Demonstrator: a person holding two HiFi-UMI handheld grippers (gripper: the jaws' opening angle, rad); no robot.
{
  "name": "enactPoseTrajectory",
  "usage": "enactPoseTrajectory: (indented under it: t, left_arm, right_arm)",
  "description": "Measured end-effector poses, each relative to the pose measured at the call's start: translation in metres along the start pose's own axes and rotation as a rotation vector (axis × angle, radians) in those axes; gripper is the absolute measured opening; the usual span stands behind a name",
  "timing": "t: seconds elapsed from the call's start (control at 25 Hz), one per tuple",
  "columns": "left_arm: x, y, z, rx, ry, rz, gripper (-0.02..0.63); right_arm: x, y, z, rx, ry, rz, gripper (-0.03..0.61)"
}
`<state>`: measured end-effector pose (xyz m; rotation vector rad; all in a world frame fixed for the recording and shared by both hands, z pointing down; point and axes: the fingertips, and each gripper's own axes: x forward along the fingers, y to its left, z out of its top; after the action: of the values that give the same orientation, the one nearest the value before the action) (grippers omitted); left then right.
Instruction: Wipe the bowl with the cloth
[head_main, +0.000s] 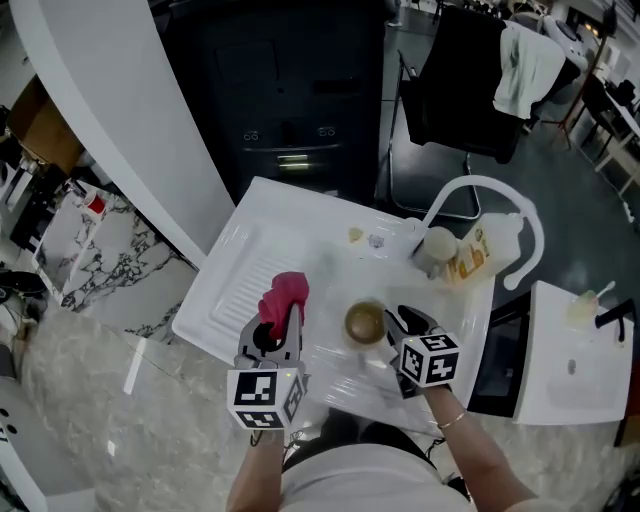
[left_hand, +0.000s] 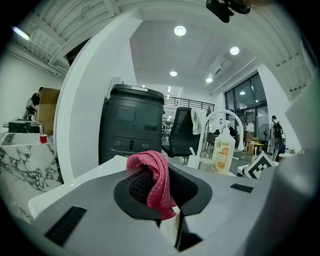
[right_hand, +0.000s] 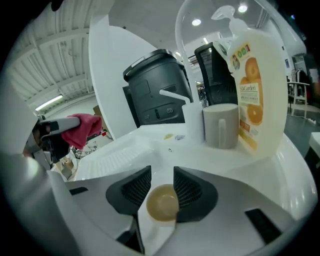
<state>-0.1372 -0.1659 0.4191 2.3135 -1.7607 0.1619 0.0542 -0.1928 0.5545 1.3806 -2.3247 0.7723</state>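
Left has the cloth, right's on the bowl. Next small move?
Probably swing the left gripper right until the cloth touches the bowl: the cloth is clamped in its jaws but apart from the bowl, which the right gripper appears to hold between its jaws.

soap bottle (right_hand: 252, 85), label word ending "Garden", rest unreadable

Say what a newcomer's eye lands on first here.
The pink cloth stands out, pinched in the left gripper over the drainboard of the white sink. Beside it, a small tan bowl sits between the right gripper's jaws, with a soap bottle by the arched faucet behind.
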Motion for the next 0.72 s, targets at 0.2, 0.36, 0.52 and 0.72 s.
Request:
enactPoseTrajectory:
  t: [0.2,0.36,0.52,0.72]
  left_arm:
    - [0.013,0.005,-0.004,0.006,0.018,-0.004,0.063]
    - [0.023,0.010,-0.009,0.012,0.039,-0.001,0.063]
    - [0.030,0.016,-0.011,0.011,0.056,0.005,0.063]
    - [0.038,0.022,-0.015,0.012,0.073,0.015,0.063]
  right_arm:
    - [0.028,-0.015,-0.024,-0.004,0.072,-0.037,0.143]
    - [0.046,-0.031,-0.046,-0.001,0.142,-0.060,0.144]
    - [0.059,-0.042,-0.065,0.017,0.204,-0.076,0.144]
    - [0.075,-0.052,-0.090,0.030,0.286,-0.092,0.144]
